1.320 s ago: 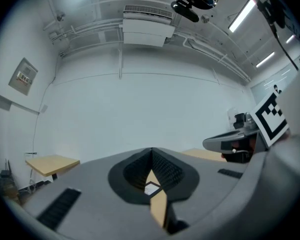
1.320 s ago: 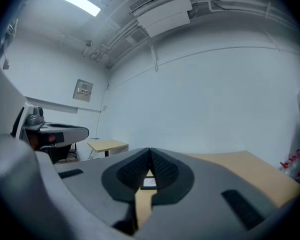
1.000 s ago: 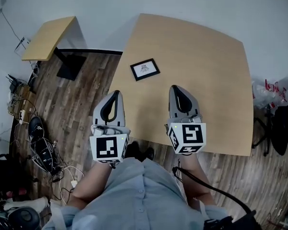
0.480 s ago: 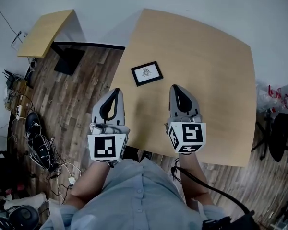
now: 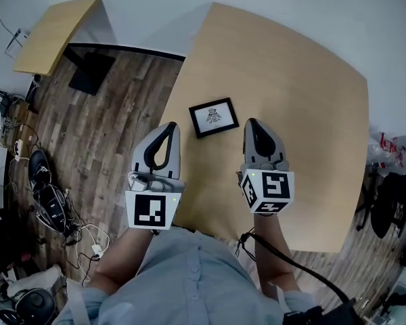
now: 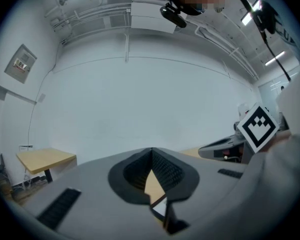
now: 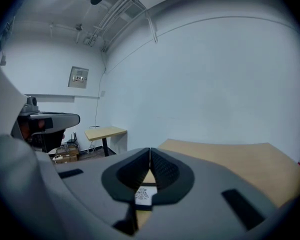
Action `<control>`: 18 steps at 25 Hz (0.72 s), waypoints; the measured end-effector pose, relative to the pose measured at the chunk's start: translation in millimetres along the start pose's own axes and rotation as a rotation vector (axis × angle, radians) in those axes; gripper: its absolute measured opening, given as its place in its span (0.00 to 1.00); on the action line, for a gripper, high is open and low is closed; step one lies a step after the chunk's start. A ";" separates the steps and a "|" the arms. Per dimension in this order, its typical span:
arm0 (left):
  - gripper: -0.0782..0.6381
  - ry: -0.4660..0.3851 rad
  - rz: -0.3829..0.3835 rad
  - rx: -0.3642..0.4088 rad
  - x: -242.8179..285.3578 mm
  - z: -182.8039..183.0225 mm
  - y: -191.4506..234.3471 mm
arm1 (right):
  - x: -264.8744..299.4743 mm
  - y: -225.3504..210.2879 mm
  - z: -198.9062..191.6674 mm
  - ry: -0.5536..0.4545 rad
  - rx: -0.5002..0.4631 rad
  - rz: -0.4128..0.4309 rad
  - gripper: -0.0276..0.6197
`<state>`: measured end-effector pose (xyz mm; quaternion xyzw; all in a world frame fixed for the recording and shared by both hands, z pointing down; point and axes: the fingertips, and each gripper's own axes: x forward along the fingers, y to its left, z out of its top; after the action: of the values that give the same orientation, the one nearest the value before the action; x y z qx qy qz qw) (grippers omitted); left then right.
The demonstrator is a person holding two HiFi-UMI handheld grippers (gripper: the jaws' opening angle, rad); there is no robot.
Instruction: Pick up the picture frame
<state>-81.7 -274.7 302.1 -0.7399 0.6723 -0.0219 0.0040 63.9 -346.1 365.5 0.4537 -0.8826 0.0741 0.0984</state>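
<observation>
Wooden table (image 5: 304, 87) carried the picture frame (image 5: 214, 117) flat near its left edge. My left gripper (image 5: 168, 128) and right gripper (image 5: 253, 124) hovered beside it, both closed and empty. I judged this the approach; next, jaws must open.

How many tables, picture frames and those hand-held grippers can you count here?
Tables: 2, the big table and the small table
Frames: 1, the frame on the big table
Grippers: 2, the left gripper and the right gripper
Total: 5
</observation>
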 end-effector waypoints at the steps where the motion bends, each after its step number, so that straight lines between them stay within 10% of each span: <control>1: 0.11 0.010 -0.005 -0.004 4.9 -3.7 0.5 | 6.0 -2.6 -4.2 0.015 0.001 -0.002 0.05; 18: 0.11 0.264 -0.043 -0.093 44.7 -107.4 15.3 | 65.7 -20.5 -127.8 0.274 0.024 -0.005 0.16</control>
<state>-96.8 -318.1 410.1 -0.7443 0.6512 -0.0880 -0.1193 56.8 -381.4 506.0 0.4429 -0.8588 0.1458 0.2125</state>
